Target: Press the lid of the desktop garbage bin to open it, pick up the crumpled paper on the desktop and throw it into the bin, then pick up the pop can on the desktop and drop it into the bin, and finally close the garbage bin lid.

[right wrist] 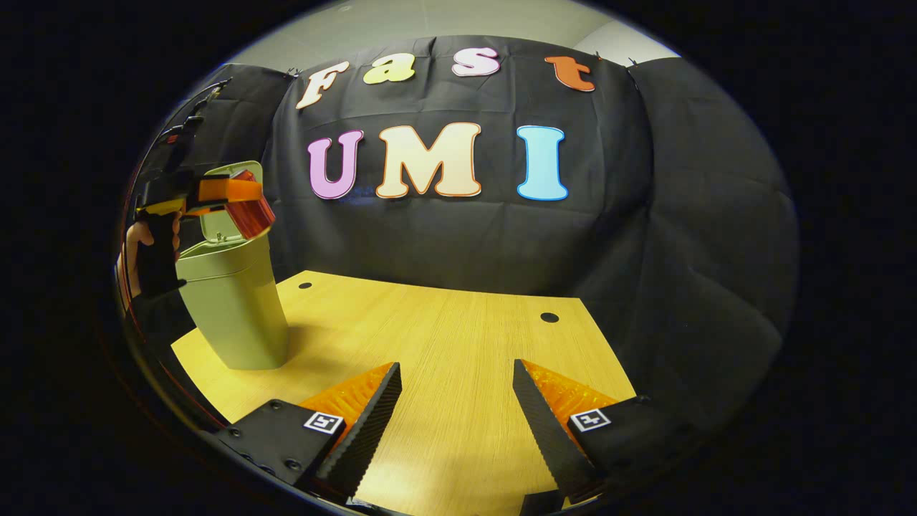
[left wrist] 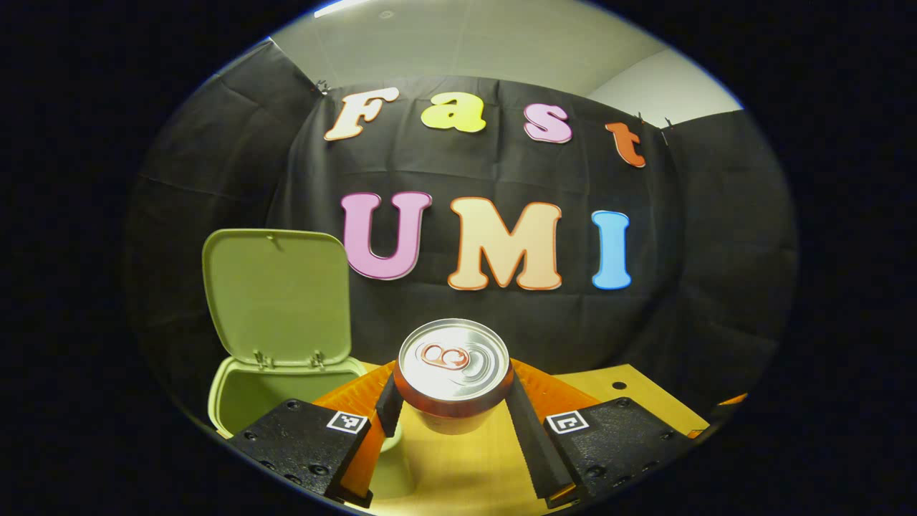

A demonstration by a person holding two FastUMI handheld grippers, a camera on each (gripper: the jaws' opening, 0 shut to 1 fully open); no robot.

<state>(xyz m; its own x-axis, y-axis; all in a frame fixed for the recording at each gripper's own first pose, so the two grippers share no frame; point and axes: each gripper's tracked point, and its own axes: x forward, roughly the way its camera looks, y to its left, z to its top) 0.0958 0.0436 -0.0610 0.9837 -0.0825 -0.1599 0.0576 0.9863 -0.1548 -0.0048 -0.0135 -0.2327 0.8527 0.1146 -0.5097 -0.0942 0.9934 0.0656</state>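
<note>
Pop can (left wrist: 453, 373) held aloft beside the open garbage bin (left wrist: 240, 398).
Left gripper (left wrist: 453, 412) clamps the can; right gripper (right wrist: 456, 401) hovers over the desktop (right wrist: 458, 322), jaws apart, holding nothing.

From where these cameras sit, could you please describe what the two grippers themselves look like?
Each gripper, left and right, has two wedge-shaped fingers with ridged inner faces on black screwed blocks, each block bearing a small square black-and-white marker. In the right gripper view, the left gripper farther off has an orange-and-black body with a dark handle.
</note>
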